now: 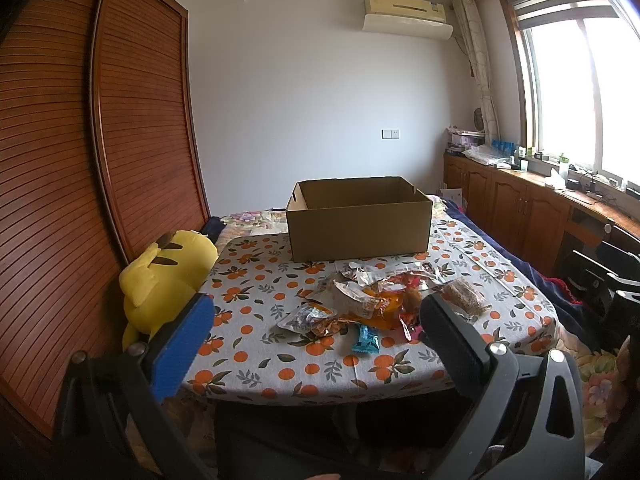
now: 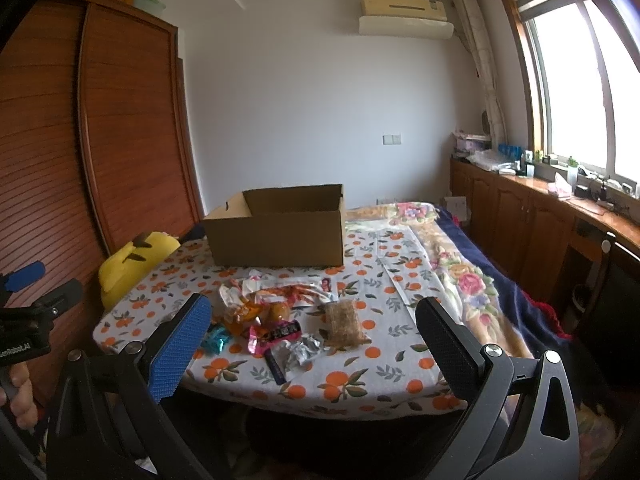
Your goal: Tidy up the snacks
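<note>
A pile of snack packets (image 1: 372, 304) lies on the orange-print tablecloth (image 1: 256, 280), in front of an open brown cardboard box (image 1: 360, 220). The pile includes a teal bar (image 1: 366, 339) and a brown grain bar (image 1: 464, 296). My left gripper (image 1: 316, 320) is open and empty, held short of the pile near the table's front edge. In the right wrist view the pile (image 2: 280, 316), the grain bar (image 2: 344, 320), a pink packet (image 2: 276, 334) and the box (image 2: 280, 228) show. My right gripper (image 2: 312, 320) is open and empty, also short of the pile.
A yellow plush toy (image 1: 160, 280) sits at the table's left edge beside a wooden slatted wardrobe (image 1: 100, 160). A bed with a floral blanket (image 2: 472, 280) lies to the right. Wooden cabinets (image 2: 520, 208) run under the window.
</note>
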{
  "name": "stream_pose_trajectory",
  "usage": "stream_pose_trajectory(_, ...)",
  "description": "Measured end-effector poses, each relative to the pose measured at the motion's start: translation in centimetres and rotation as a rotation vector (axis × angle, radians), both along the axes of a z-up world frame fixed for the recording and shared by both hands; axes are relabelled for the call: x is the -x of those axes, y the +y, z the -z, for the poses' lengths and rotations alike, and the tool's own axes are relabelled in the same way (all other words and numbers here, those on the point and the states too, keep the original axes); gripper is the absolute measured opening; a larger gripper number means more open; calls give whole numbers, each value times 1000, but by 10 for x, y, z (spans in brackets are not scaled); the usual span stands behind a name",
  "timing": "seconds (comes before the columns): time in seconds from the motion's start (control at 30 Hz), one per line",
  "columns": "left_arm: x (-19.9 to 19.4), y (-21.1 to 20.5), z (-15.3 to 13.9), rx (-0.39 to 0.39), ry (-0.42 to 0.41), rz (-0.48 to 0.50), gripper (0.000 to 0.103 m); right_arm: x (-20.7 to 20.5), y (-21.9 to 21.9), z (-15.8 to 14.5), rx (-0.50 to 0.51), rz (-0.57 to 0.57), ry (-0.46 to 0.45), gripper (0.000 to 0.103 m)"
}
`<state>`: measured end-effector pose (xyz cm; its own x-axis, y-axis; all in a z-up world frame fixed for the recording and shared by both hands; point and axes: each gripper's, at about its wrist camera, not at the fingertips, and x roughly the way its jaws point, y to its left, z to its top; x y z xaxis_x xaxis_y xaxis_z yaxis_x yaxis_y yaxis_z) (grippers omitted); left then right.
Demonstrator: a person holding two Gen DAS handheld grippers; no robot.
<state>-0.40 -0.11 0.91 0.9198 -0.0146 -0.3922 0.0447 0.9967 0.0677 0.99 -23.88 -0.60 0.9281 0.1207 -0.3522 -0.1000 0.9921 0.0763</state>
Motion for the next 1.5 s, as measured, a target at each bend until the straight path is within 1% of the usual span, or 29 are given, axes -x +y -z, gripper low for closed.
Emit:
stream_pose_trajectory(0.93,1,2,-2,1,2,0,103,2,1,1,-2,1,3,103)
stream_pose_trajectory(1.1,0,3,1,2,13,4,103,1,1,5,-7,3,11,103)
stream_pose_trajectory(1.33,-11,4,19,-7,59,11,103,-2,-4,13,-7,-4,18,103)
stream_pose_trajectory(1.5,-34,5,44,7,136,32,103,-23,-7,25,19,-23,36,103)
